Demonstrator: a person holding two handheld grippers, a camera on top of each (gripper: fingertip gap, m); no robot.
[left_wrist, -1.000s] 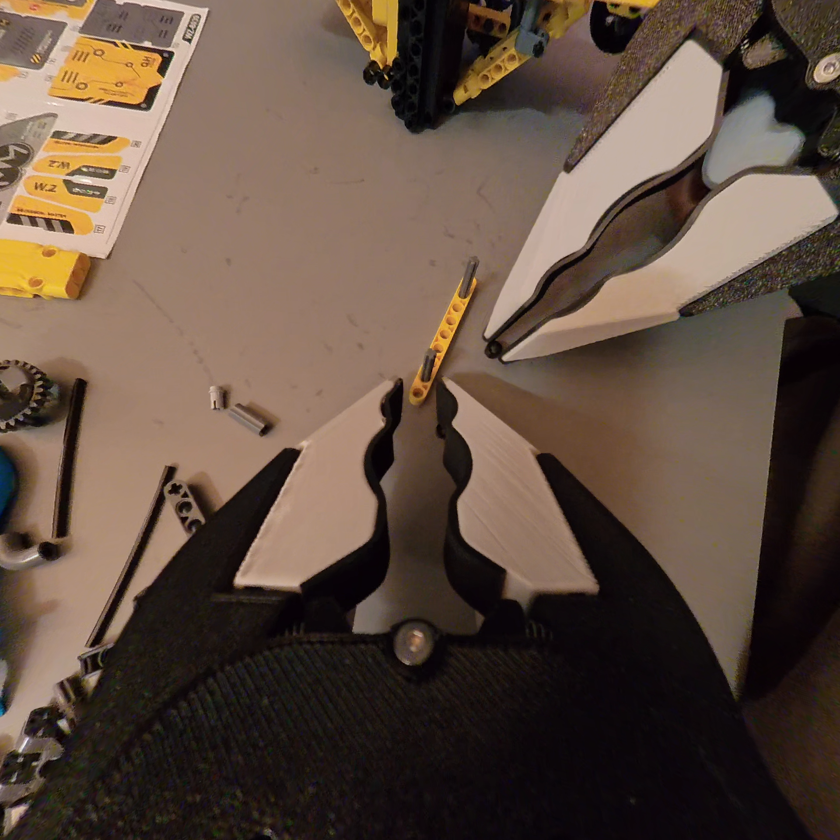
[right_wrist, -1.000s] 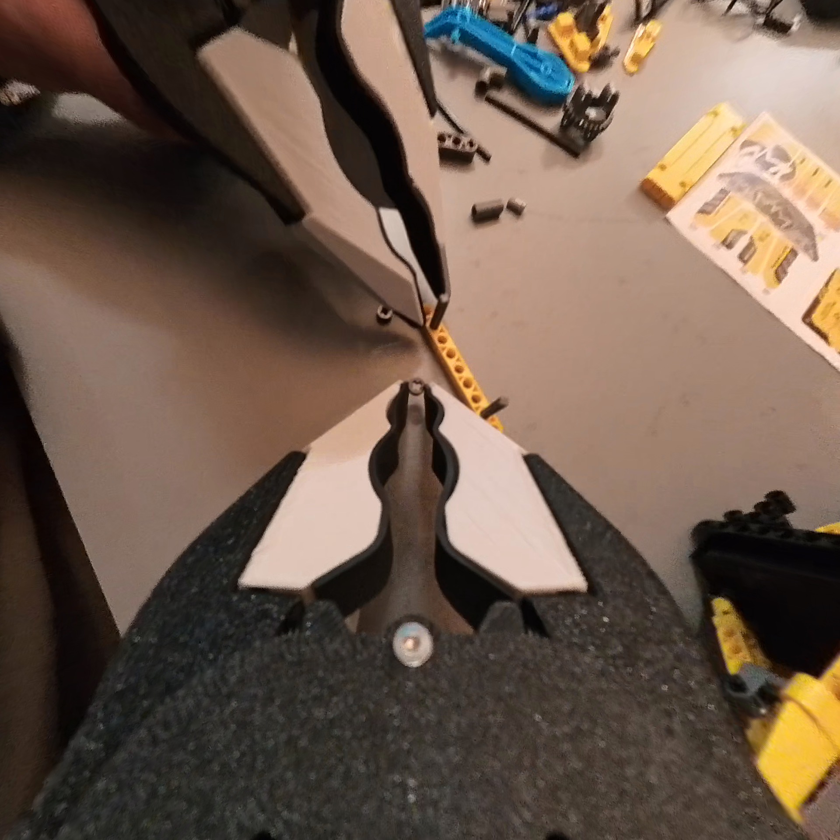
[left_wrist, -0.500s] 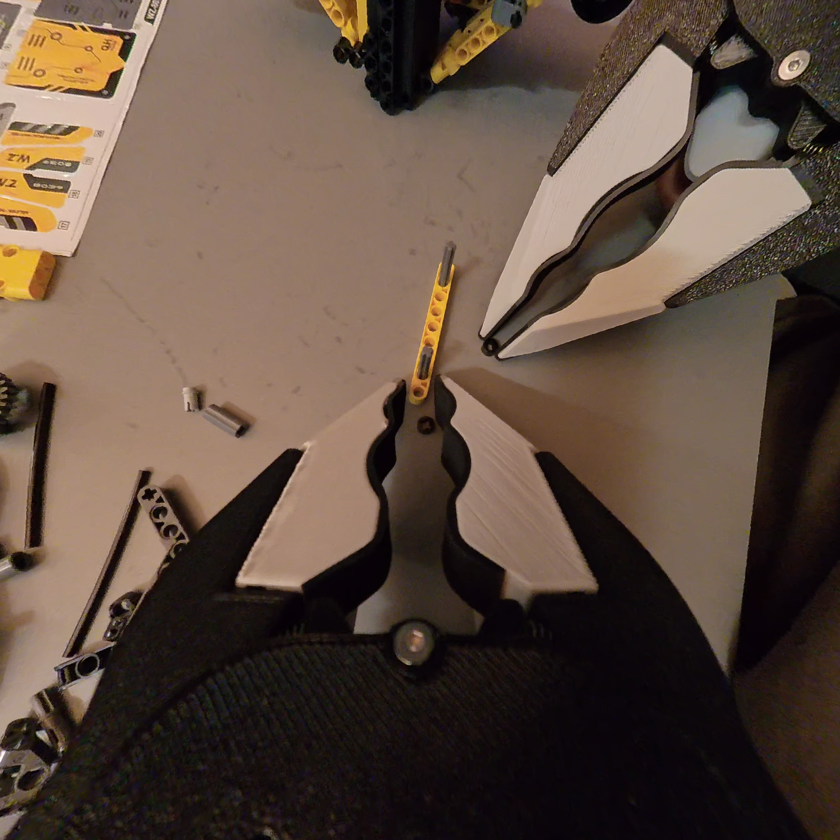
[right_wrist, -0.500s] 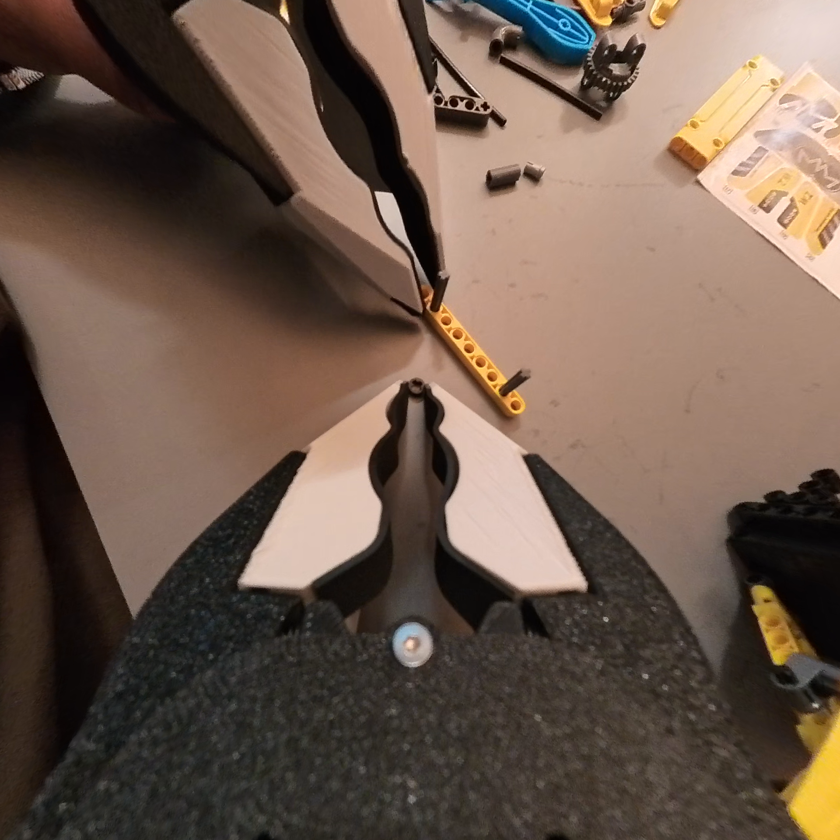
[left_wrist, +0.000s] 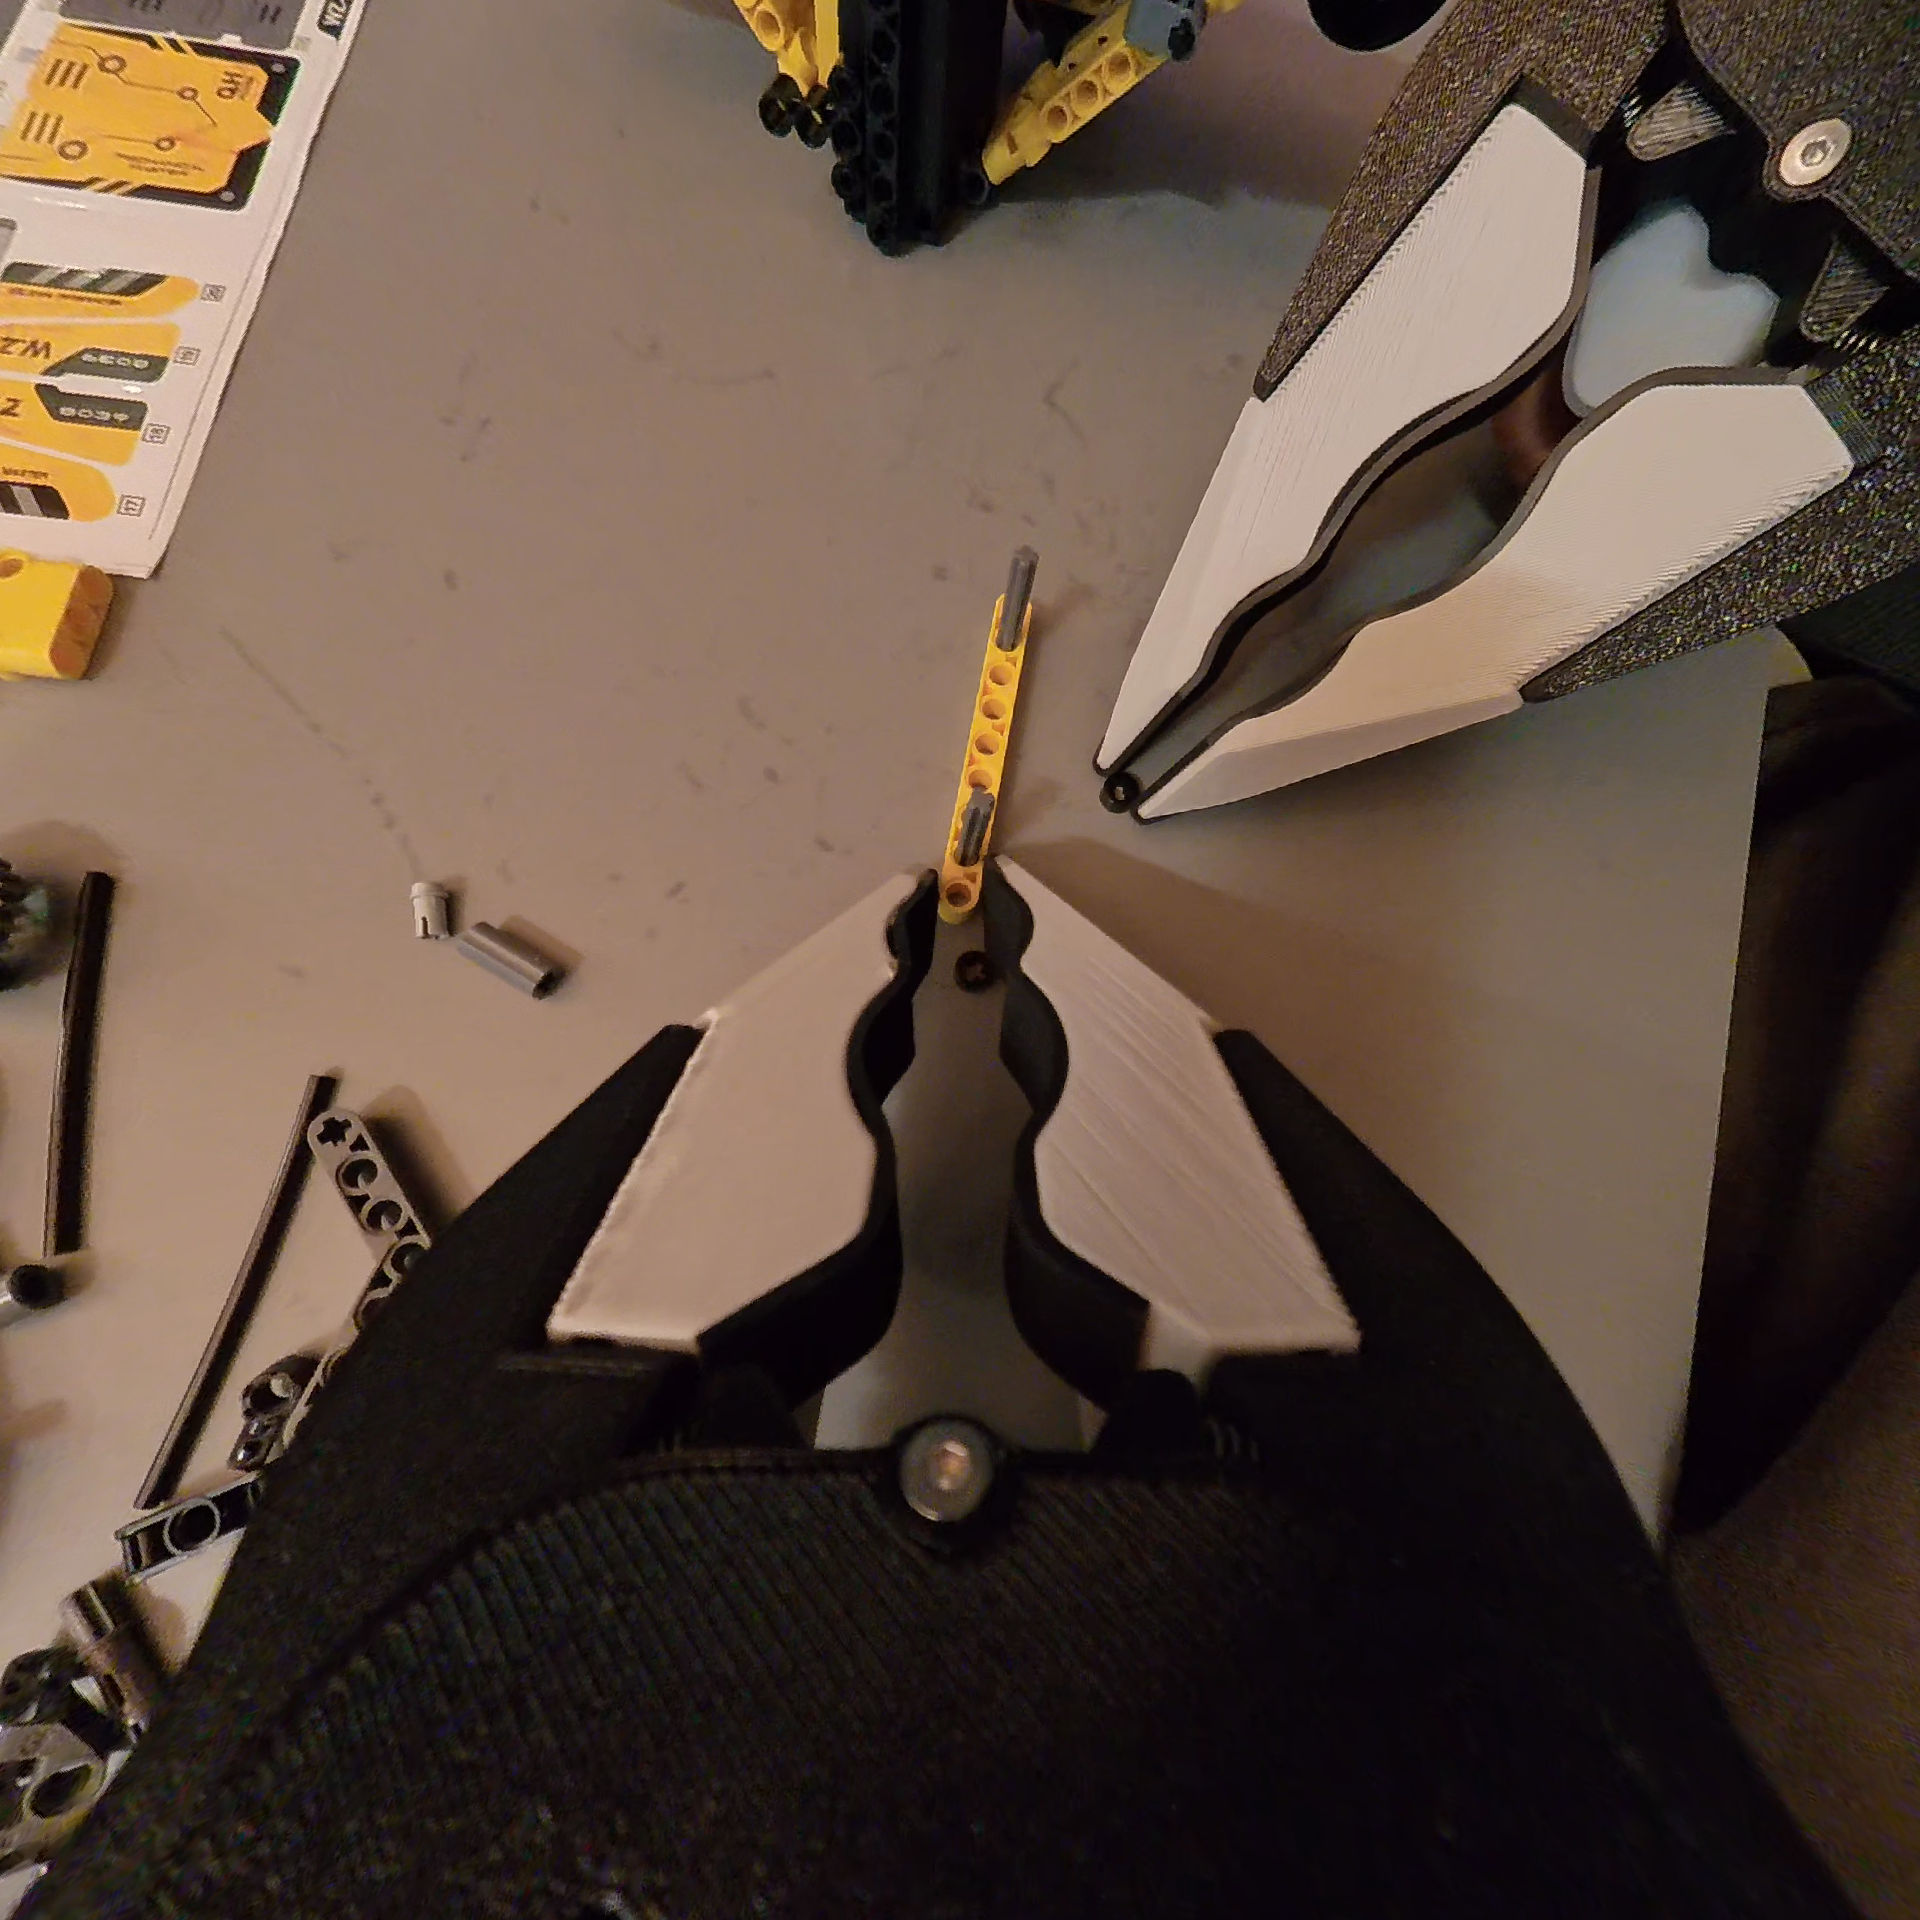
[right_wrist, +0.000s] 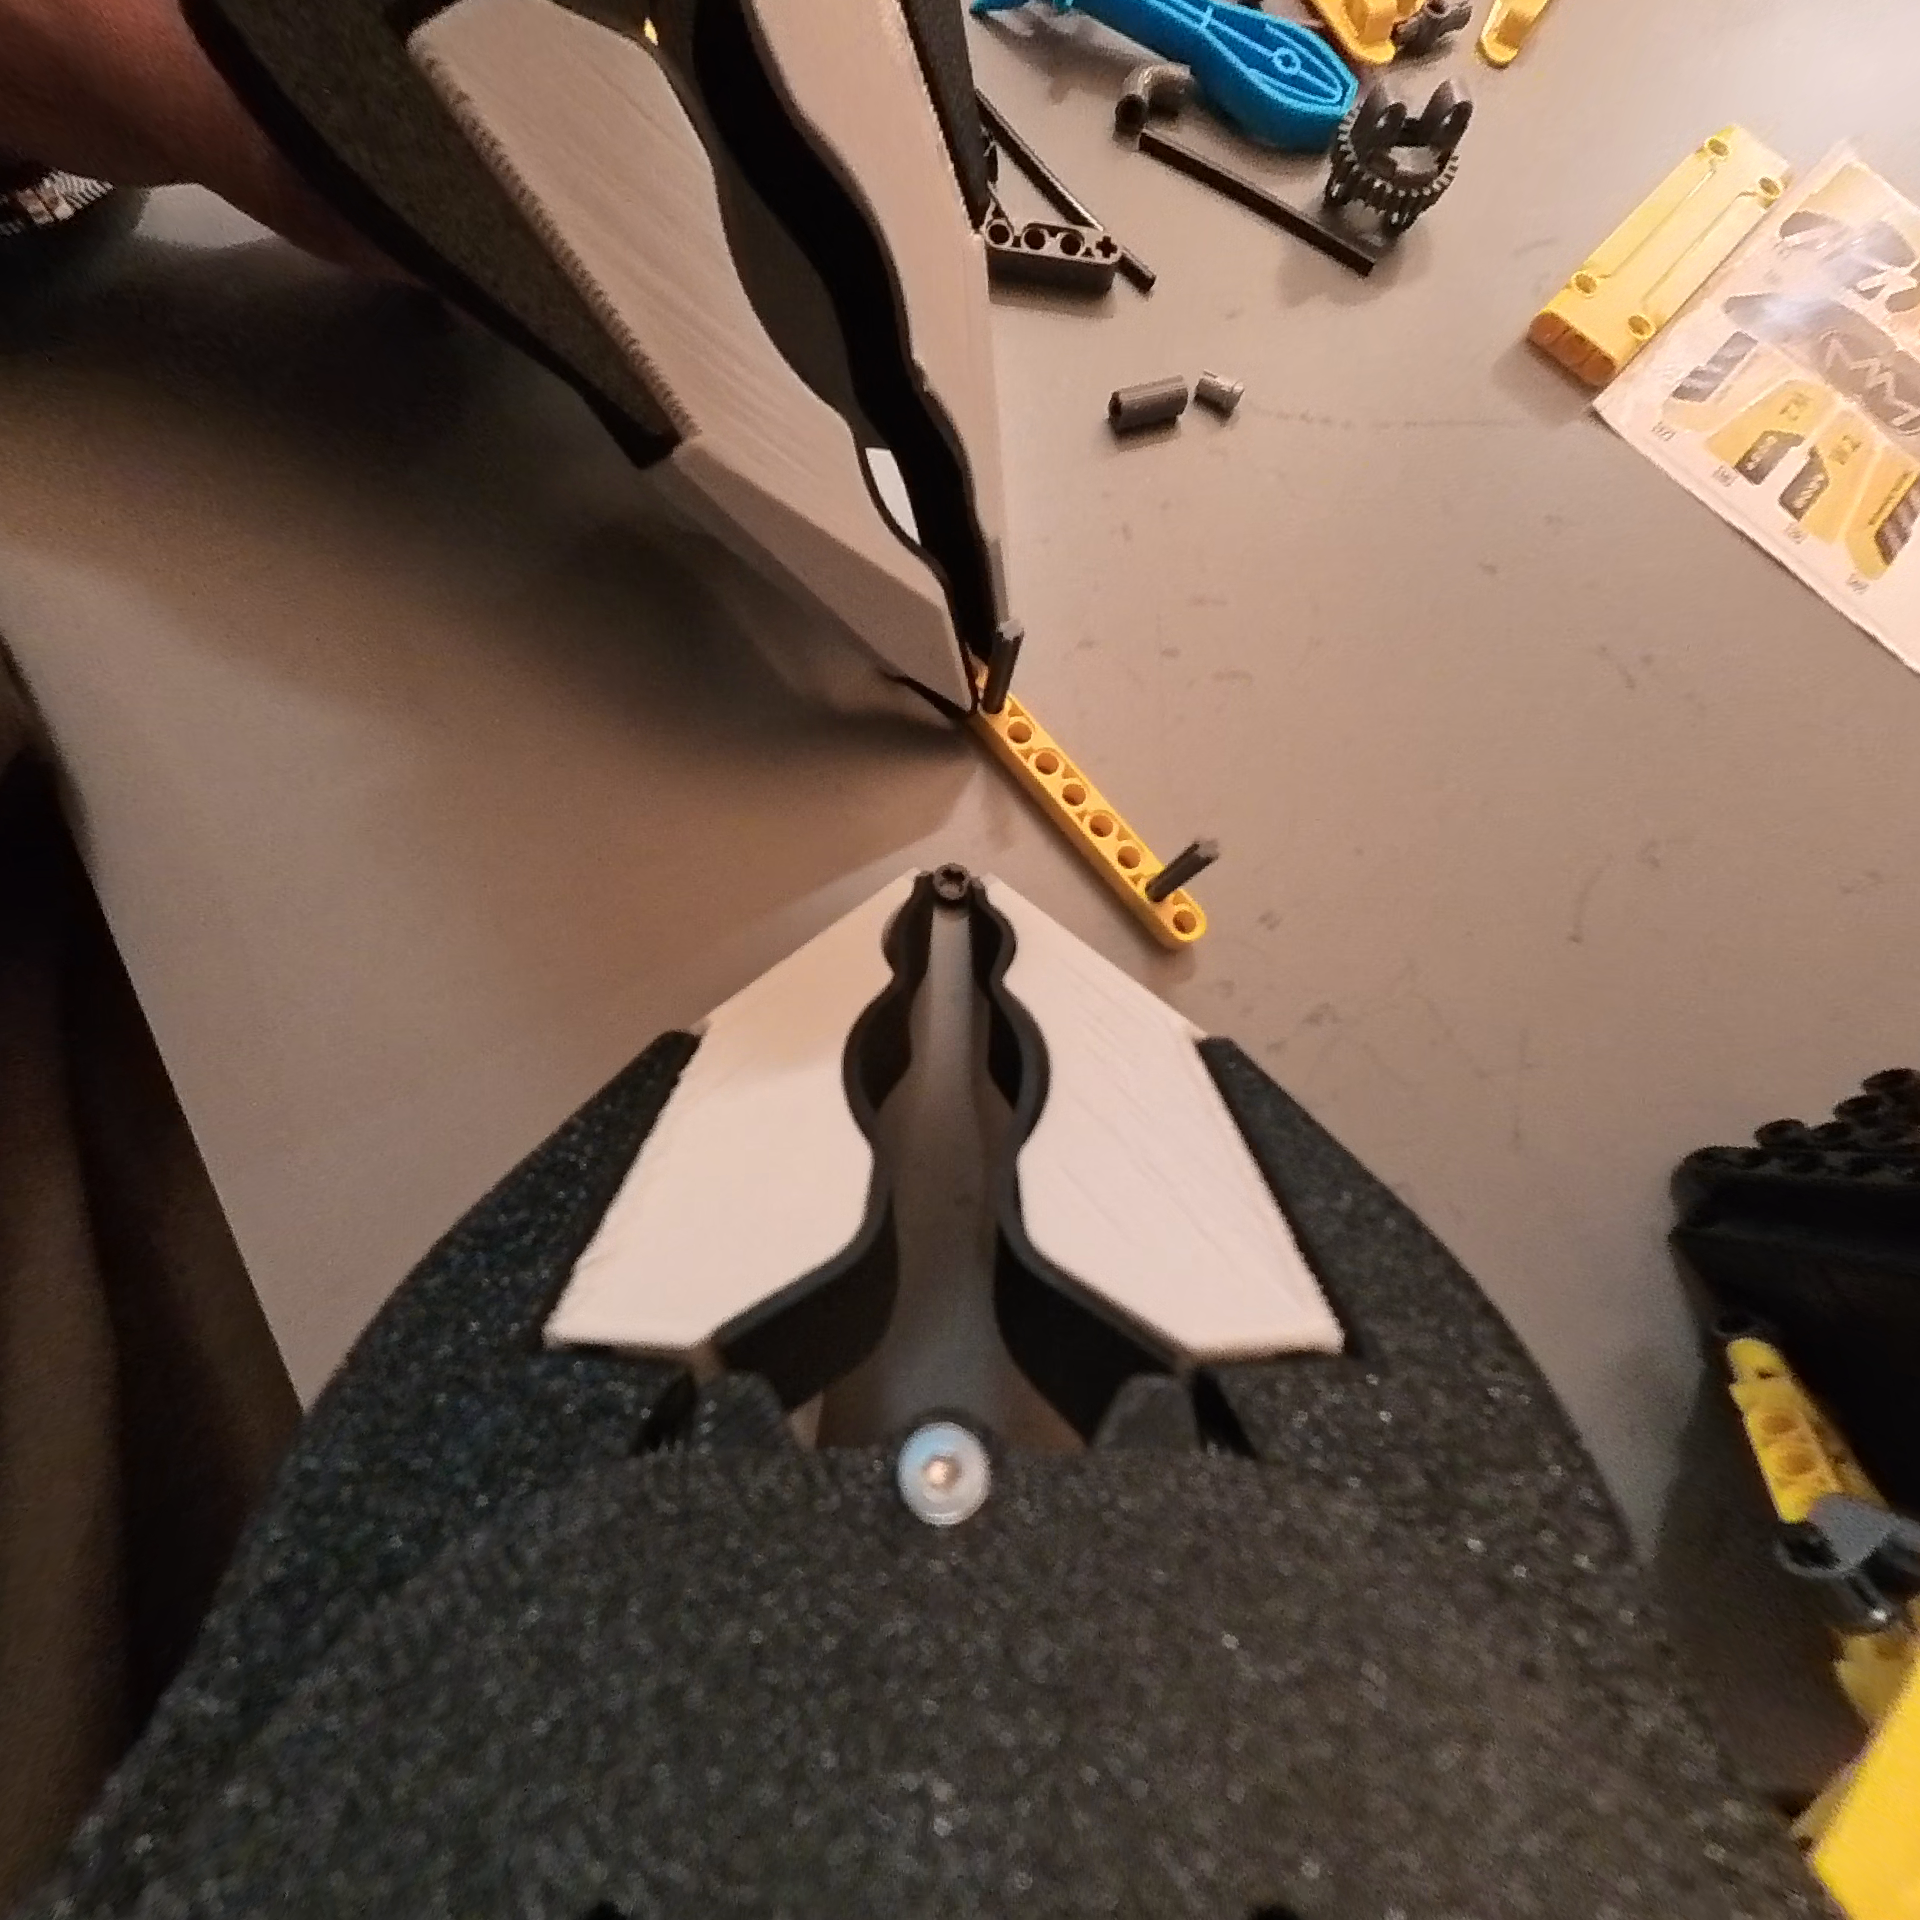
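Observation:
A thin yellow beam with holes (left_wrist: 989, 727) lies on the grey table (left_wrist: 623, 520) and carries two short grey axles (left_wrist: 1018, 587), one near each end. My left gripper (left_wrist: 961, 896) is shut on the beam's near end. A small black pin (left_wrist: 975, 968) lies on the table between its fingers. My right gripper (right_wrist: 948, 888) is shut on another small black pin (right_wrist: 950, 885), held just right of the beam, tips apart from it. The right wrist view also shows the beam (right_wrist: 1091, 821) and the left gripper (right_wrist: 979, 691).
A black and yellow model (left_wrist: 914, 114) stands at the back. A sticker sheet (left_wrist: 104, 260) and a yellow panel (left_wrist: 42, 623) lie at the left. A grey sleeve (left_wrist: 509, 956), black axles (left_wrist: 73, 1060) and grey beams (left_wrist: 364, 1184) are scattered left. The table edge (left_wrist: 1714, 1039) is close on the right. My two grippers' fingertips are within a few centimetres of each other. The yellow panel (left_wrist: 42, 623) lies around 15 cm away from my left fingertips. Look for it in the right wrist view (right_wrist: 1581, 324) too.
My left gripper's jaws have closed in on the near end of the yellow beam, and the beam has turned in line with the fingers. My right gripper stays shut on its pin.

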